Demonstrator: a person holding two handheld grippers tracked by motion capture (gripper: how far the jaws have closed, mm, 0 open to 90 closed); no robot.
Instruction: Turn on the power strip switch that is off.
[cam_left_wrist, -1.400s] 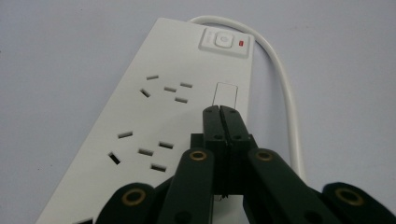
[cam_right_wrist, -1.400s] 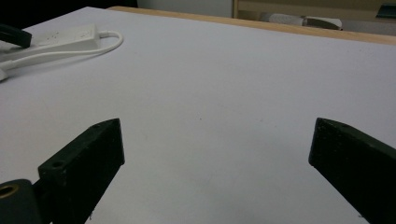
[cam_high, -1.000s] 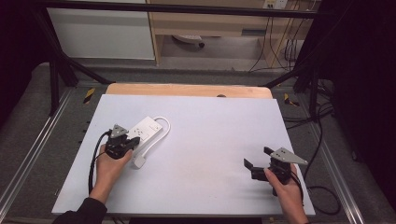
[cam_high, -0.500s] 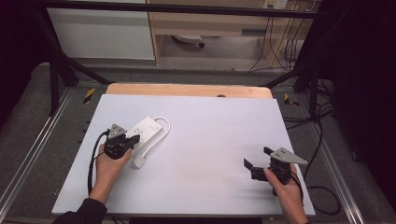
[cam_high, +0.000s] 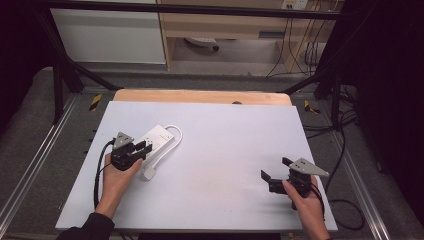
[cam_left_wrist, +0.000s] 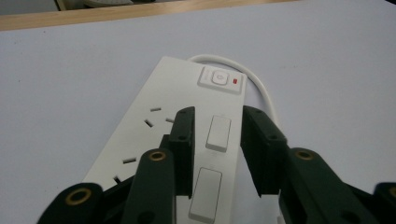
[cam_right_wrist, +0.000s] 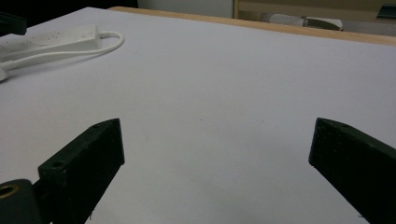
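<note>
my left claw (cam_left_wrist: 212, 140) sits over the near half of the white power strip (cam_left_wrist: 187, 107), its jaws just having been opening, parted now with the strip's covered sockets between them, pads not pressing that i can see. beyond lie the strip's switch (cam_left_wrist: 218, 77) and looping cord (cam_left_wrist: 261, 88). my right claw (cam_high: 276, 172) hangs wide apart over bare worktop (cam_high: 225, 150), well away from the strip.
</note>
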